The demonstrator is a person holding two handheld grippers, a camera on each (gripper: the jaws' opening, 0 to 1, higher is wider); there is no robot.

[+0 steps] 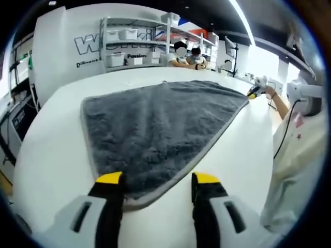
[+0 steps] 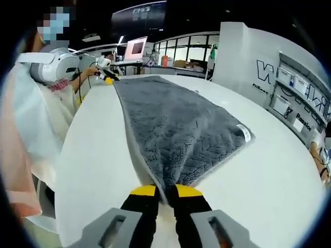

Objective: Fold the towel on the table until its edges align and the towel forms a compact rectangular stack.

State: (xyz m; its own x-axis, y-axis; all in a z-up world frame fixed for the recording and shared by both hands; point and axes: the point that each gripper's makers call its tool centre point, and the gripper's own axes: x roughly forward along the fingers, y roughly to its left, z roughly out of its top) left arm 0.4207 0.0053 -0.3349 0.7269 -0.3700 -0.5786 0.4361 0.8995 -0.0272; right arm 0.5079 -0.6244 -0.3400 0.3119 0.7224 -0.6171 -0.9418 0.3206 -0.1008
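Already the right claw (image 2: 165, 192) pinches a corner of the grey towel (image 2: 176, 129); the left claw (image 1: 158, 181) stands open astride the near corner, gripping nothing. Towel lies flat on the white worktop (image 2: 274, 175). Close left, then lift both corners evenly.

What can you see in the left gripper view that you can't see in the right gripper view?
The left gripper view has shelves with white bins behind the table, and the left gripper with its jaws apart at the towel's near corner. The right gripper view has a laptop with a pink screen, the towel's white label, and the right gripper pinching a towel corner. Both have the grey towel on the white table.
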